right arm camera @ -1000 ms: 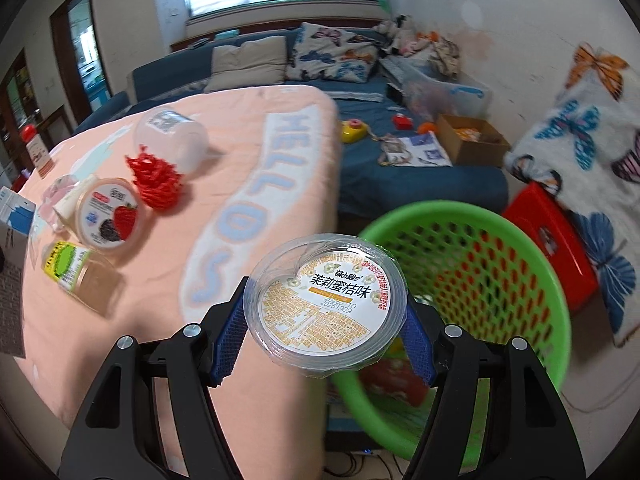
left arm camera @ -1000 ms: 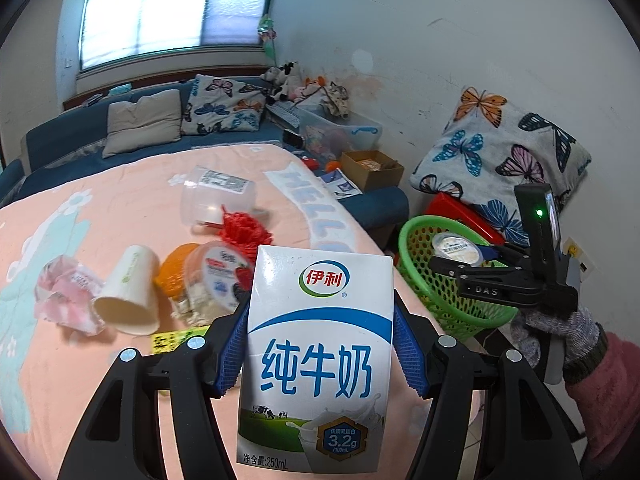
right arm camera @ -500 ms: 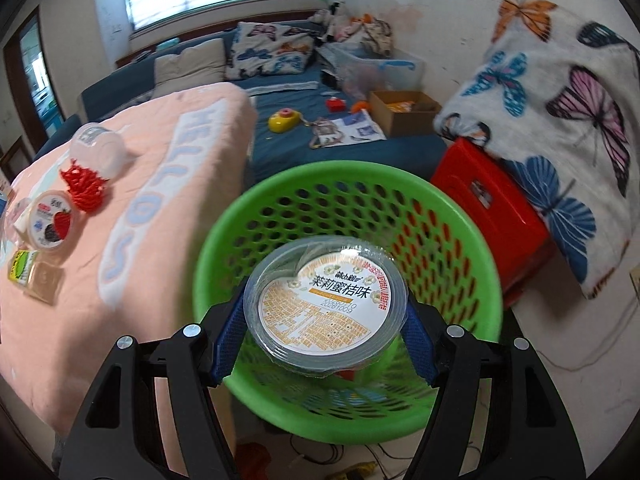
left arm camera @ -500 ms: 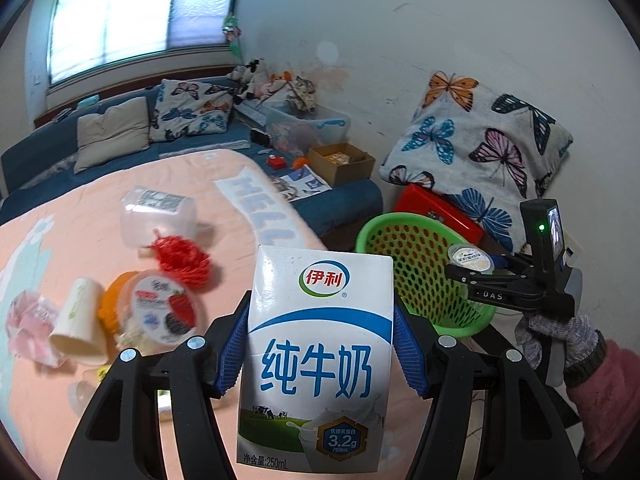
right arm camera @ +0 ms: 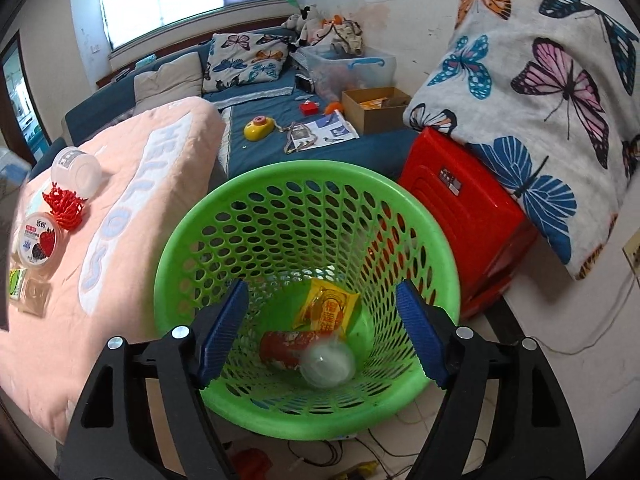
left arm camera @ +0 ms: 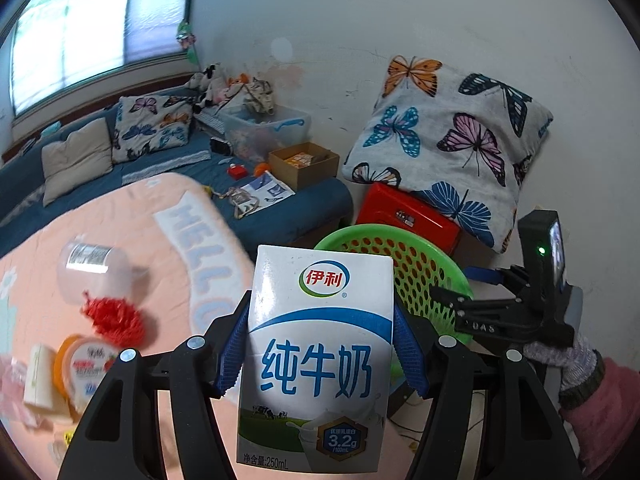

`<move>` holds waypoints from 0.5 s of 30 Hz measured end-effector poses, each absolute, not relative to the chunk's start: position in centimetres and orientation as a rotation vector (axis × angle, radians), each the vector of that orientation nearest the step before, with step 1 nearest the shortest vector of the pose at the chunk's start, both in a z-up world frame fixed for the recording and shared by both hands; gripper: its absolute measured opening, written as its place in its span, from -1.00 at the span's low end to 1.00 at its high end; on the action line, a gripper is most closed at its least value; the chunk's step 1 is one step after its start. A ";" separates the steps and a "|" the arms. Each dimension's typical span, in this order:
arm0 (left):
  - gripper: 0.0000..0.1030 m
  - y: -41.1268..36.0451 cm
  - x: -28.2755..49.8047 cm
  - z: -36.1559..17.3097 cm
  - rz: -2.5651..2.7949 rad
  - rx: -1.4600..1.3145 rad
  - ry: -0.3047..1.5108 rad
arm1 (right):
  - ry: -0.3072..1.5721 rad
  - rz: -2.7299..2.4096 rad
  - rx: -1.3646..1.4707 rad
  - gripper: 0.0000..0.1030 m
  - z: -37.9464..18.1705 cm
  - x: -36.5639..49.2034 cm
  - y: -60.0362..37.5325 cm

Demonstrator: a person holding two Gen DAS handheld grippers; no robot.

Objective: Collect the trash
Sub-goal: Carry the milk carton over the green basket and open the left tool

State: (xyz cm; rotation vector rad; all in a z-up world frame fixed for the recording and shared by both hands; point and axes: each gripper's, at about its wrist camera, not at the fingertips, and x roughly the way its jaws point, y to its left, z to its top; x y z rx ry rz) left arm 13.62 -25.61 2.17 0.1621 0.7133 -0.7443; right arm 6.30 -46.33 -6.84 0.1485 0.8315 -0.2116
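My left gripper [left arm camera: 322, 348] is shut on a white and blue milk carton [left arm camera: 316, 360], held upright above the pink bed, left of the green mesh basket [left arm camera: 424, 264]. My right gripper [right arm camera: 320, 332] is open and empty directly over the basket [right arm camera: 192, 248]. A clear plastic cup [right arm camera: 328, 364] lies blurred at the basket's bottom, beside a red can [right arm camera: 280, 348] and a yellow wrapper [right arm camera: 326, 308]. The right gripper also shows in the left wrist view [left arm camera: 472, 296], above the basket's right rim.
On the pink bed [right arm camera: 132, 208] lie a clear jar [right arm camera: 76, 170], red netting [right arm camera: 64, 208], a fruit cup [right arm camera: 38, 240] and a small packet [right arm camera: 16, 284]. A red stool [right arm camera: 468, 216] with a butterfly pillow [right arm camera: 540, 92] stands right of the basket. A blue sofa [right arm camera: 256, 120] is behind.
My right gripper has opened and let go of the clear cup, which has dropped into the basket. My left gripper has carried the milk carton right, toward the basket.
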 end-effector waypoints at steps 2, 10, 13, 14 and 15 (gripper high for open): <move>0.20 -26.7 14.0 2.2 -0.755 0.165 0.715 | 0.824 -0.212 0.152 0.48 -6.7 5.9 -46.6; 0.21 -31.1 15.7 1.3 -0.776 0.167 0.746 | 0.788 -0.196 0.177 0.51 -6.0 4.1 -47.0; 0.21 -32.6 16.4 0.7 -0.783 0.165 0.766 | 0.785 -0.197 0.180 0.52 -6.0 3.7 -47.1; 0.21 -33.0 16.6 0.6 -0.785 0.165 0.771 | 0.784 -0.198 0.182 0.52 -6.0 3.6 -47.1; 0.21 -33.6 16.8 0.4 -0.787 0.164 0.778 | 0.782 -0.198 0.186 0.52 -6.0 3.4 -47.2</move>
